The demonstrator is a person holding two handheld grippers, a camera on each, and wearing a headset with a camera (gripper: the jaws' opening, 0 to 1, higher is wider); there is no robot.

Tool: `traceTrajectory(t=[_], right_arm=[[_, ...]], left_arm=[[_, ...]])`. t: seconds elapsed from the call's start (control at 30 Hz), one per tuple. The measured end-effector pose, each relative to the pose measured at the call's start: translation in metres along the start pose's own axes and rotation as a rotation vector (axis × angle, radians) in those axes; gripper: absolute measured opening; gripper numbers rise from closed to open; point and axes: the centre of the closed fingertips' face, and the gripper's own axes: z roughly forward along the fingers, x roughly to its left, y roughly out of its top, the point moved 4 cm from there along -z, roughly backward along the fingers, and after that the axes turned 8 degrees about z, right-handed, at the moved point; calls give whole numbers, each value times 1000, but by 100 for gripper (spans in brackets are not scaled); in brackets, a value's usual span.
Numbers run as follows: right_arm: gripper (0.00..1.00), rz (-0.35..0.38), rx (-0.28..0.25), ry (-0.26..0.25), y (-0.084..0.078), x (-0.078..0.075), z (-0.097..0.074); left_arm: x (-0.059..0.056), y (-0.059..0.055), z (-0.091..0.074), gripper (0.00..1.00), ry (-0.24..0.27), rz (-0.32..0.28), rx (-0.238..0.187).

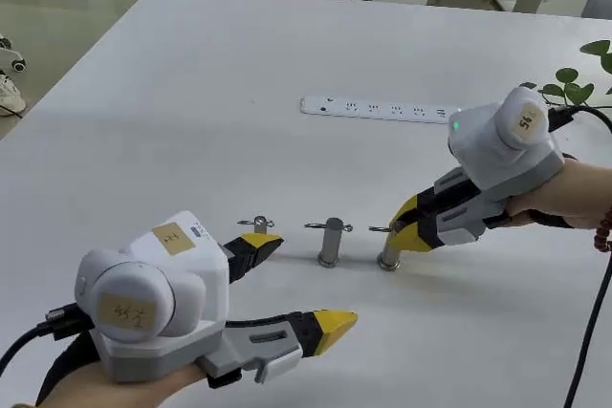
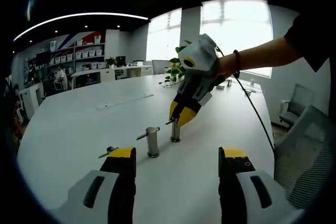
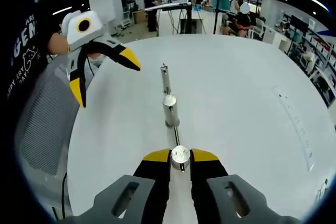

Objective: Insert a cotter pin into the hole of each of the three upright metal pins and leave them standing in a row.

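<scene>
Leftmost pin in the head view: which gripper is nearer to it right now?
Left. The left gripper is open, one jaw tip just beside the leftmost pin; the right gripper is shut on the far pin at the row's other end.

Left gripper [image 1: 298, 284]: low, near the body, fingers [image 1: 335, 322] spread wide, pointing right.
Right gripper [image 1: 404, 234]: in a hand [image 1: 574, 193], angled down-left, fingers closed on a pin [image 1: 387, 261].

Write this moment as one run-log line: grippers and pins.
left gripper: open, holding nothing | right gripper: shut on right-end pin | middle pin, left-end pin: upright, not gripped
</scene>
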Motion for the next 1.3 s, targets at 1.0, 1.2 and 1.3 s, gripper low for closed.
traceTrajectory(t=[1.0,1.2,1.3], right_arm=[[48,219,-218,-222,16,30,-28],[55,282,-264,-283,16,41,-35],[57,319,-284,-309,15,47,-39]], left_arm=[[37,-1,-24,62,157,-73,58],[41,2,-29,64,181,-115,69],[43,3,-31,65,192,-107,80]])
